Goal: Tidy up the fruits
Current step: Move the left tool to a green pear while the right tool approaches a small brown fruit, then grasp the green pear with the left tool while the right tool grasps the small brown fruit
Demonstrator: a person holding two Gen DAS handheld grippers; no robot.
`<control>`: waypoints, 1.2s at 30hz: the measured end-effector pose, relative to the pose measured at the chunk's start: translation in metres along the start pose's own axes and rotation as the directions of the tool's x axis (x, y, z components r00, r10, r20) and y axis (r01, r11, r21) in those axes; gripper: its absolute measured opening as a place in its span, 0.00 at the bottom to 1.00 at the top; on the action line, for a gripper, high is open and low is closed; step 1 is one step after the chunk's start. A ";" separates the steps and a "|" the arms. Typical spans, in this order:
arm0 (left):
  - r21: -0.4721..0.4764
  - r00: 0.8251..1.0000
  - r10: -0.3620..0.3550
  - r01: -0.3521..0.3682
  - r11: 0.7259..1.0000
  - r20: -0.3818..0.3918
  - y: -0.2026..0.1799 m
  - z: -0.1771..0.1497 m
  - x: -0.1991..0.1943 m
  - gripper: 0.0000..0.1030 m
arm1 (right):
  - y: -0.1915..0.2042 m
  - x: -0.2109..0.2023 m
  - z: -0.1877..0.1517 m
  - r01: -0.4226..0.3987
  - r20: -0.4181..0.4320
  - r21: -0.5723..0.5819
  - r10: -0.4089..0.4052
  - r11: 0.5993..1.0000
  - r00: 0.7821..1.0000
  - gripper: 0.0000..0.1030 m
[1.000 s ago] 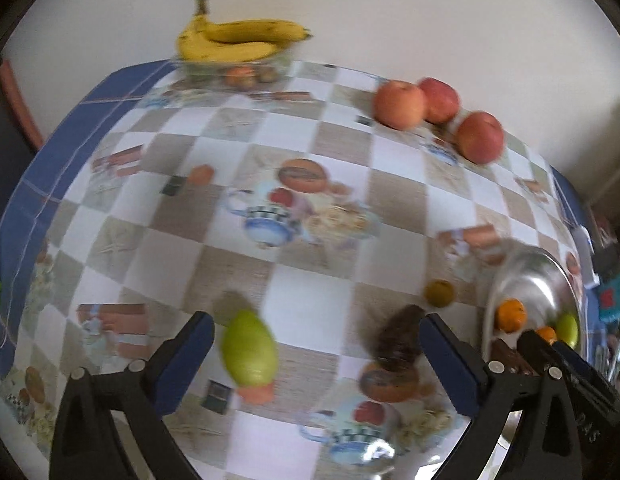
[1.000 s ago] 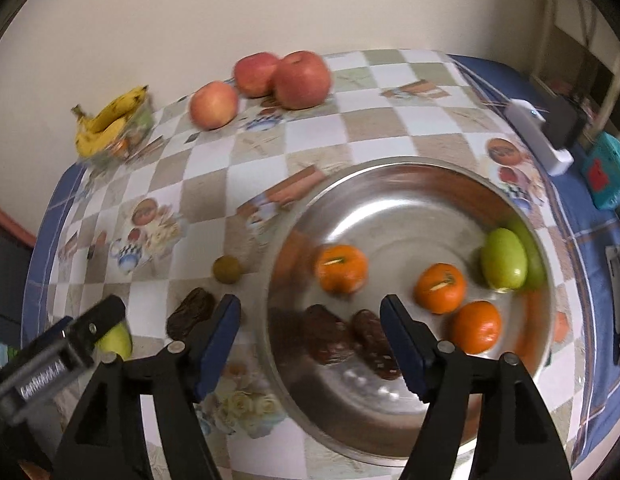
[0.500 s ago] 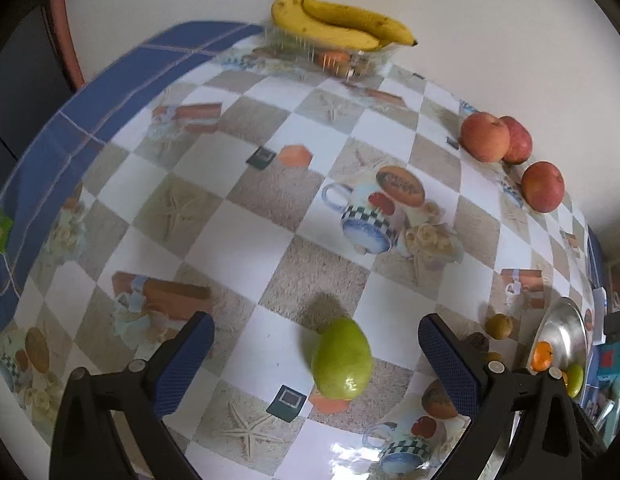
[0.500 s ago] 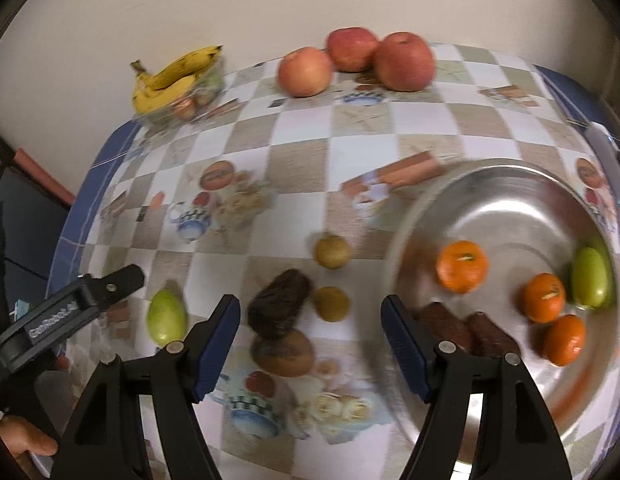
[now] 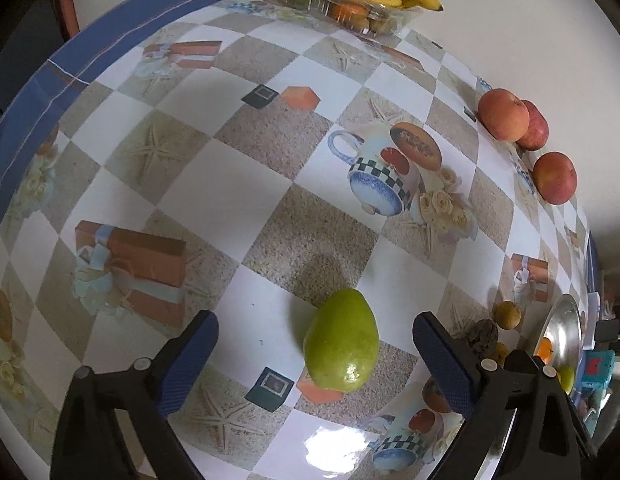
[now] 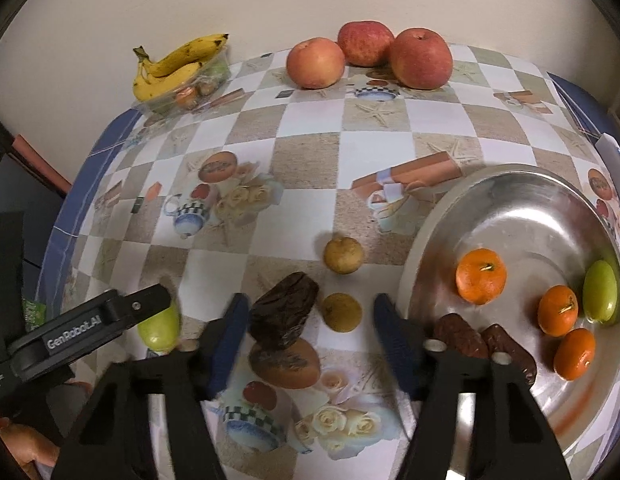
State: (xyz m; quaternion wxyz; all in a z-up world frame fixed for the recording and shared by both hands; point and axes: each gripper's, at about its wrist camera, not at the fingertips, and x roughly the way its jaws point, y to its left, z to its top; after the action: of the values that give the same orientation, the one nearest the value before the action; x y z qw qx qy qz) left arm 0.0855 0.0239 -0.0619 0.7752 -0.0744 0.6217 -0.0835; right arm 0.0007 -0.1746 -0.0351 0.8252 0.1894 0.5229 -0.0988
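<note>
A green pear-shaped fruit [image 5: 342, 342] lies on the checked tablecloth, between the open fingers of my left gripper [image 5: 316, 354]; it also shows in the right wrist view [image 6: 159, 326], partly behind the left gripper's finger. My right gripper [image 6: 307, 332] is open and empty over a dark brown wrinkled fruit [image 6: 283, 314] and a small yellow-brown round fruit [image 6: 342, 312]. A second such round fruit [image 6: 344, 255] lies just beyond. The steel bowl [image 6: 522, 216] at the right holds three oranges [image 6: 481, 276], a green fruit [image 6: 600, 291] and two dark brown fruits [image 6: 458, 336].
Three red apples [image 6: 420, 58] stand near the wall at the back. Bananas [image 6: 177, 64] lie on a clear plastic tray at the back left. The table's blue edge [image 6: 75, 196] runs along the left. A teal object [image 5: 598, 370] sits past the bowl.
Both grippers have swung left and come lower. The green fruit now sits between my left fingers. My right gripper has moved off the bowl to above the dark fruit and the small round fruit.
</note>
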 end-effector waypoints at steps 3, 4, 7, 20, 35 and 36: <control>-0.008 1.000 -0.011 0.011 1.000 -0.017 0.000 0.000 0.004 0.92 | -0.001 0.003 0.000 0.017 -0.004 -0.005 -0.017 1.000 1.000 0.48; -0.013 1.000 -0.012 0.012 1.000 -0.021 0.001 0.000 0.005 0.92 | 0.000 0.004 0.000 0.027 -0.003 -0.013 -0.027 1.000 1.000 0.45; -0.038 0.999 -0.032 0.031 0.999 -0.031 0.003 0.000 0.007 0.91 | 0.002 0.004 0.000 0.059 0.004 -0.040 -0.059 0.997 0.998 0.40; -0.016 0.998 -0.049 0.048 0.999 -0.036 -0.004 0.001 0.009 0.85 | 0.000 0.016 -0.003 0.108 -0.025 -0.063 -0.110 0.992 0.994 0.31; -0.003 0.999 -0.040 0.040 0.999 -0.036 -0.006 -0.002 0.011 0.85 | 0.001 0.032 -0.008 0.100 -0.072 -0.086 -0.107 0.991 0.992 0.23; -0.003 0.999 -0.040 0.040 0.999 -0.035 -0.007 -0.002 0.011 0.85 | 0.001 0.032 -0.008 0.097 -0.070 -0.081 -0.103 0.992 0.992 0.23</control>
State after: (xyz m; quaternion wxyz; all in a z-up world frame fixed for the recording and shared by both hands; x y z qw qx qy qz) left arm 0.0852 0.0149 -0.0713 0.7622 -0.0861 0.6338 -0.0996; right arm 0.0082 -0.1697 -0.0667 0.8061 0.1344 0.5653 -0.1126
